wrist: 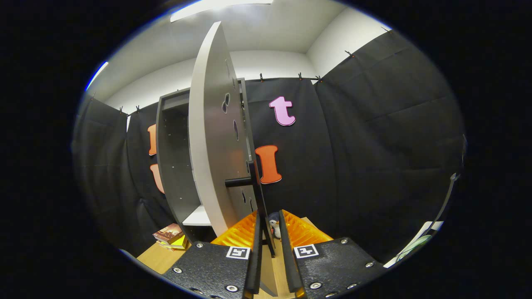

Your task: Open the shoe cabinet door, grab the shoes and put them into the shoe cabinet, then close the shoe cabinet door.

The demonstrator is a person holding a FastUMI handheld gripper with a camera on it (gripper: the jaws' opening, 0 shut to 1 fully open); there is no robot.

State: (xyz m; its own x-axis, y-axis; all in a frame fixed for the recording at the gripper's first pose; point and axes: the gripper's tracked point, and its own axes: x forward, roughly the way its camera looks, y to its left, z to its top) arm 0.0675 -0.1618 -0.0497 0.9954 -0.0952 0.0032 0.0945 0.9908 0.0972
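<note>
Between the two fingers, at 12 o'clock from the gripper (269,224), runs the black bar handle (258,195) of the shoe cabinet door (212,145). Fingers stand a narrow gap apart, one on each side of the handle's lower end; whether both pads press on it cannot be told, so the grip stays uncertain.

Door: pale grey panel, swung open, seen nearly edge-on, rising from just ahead of the fingers toward 12 o'clock. Several dark cut-out holes in its face. Handle joins the panel by a short black post at mid height.

Shoe cabinet (176,166): at 10 to 11 o'clock from the fingers, just beyond the door's left edge. Dark grey frame, interior open to view, one white shelf board (198,216) low inside. No shoes discernible on that shelf.

Wooden table surface (156,256) shows at 8 o'clock of the fingers and in the slot between them. On it, at 9 o'clock near the cabinet foot, a small stack of books (170,236), yellow one at the bottom.

Just past the fingertips, low behind the handle, a small toy figure, penguin-like (274,227), partly hidden.

At 4 o'clock, well apart from the fingers, some white and pale green sheet or object (417,243), too distorted to identify.
</note>
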